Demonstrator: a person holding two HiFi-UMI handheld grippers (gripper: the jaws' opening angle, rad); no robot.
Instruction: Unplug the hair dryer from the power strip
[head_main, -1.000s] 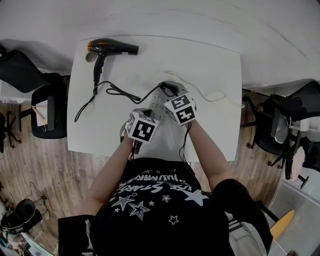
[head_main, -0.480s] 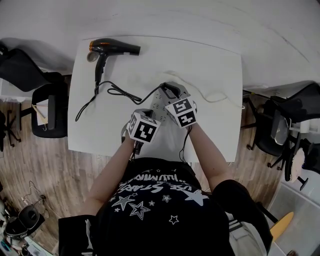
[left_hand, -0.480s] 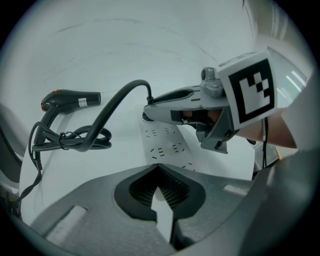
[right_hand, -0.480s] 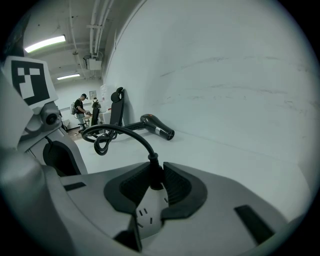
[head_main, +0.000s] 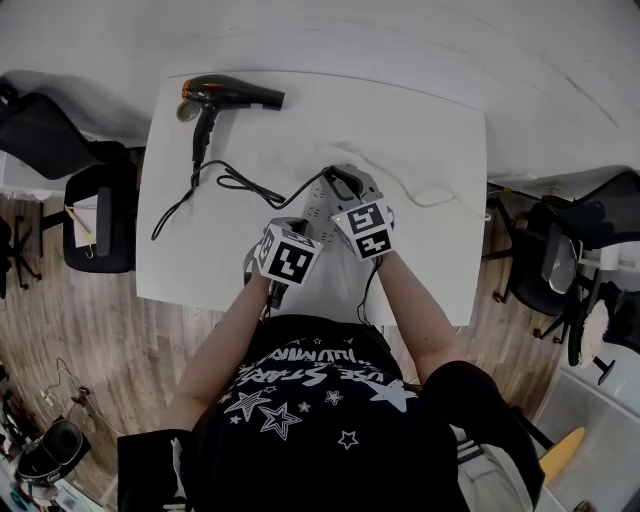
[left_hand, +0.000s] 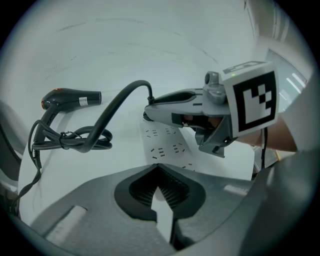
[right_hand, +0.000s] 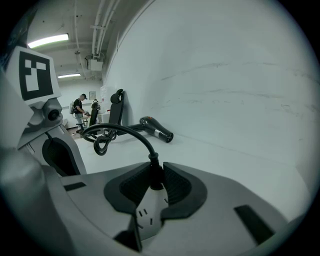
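A black hair dryer lies at the far left of the white table. Its black cord loops across to a plug that sits in the white power strip. My right gripper is shut on that plug, one pad on each side of it, with the strip's sockets showing just below. My left gripper points steeply down onto the strip's near end. Its jaws stand almost together, and a narrow band of white strip shows between the pads.
The strip's own white cable trails right across the table. Black chairs stand left and right of the table. The near table edge lies just in front of my arms. A person stands far back.
The right gripper's marker cube has tipped slightly toward me. The plug still sits in the strip, and the left gripper and the dryer have not moved.
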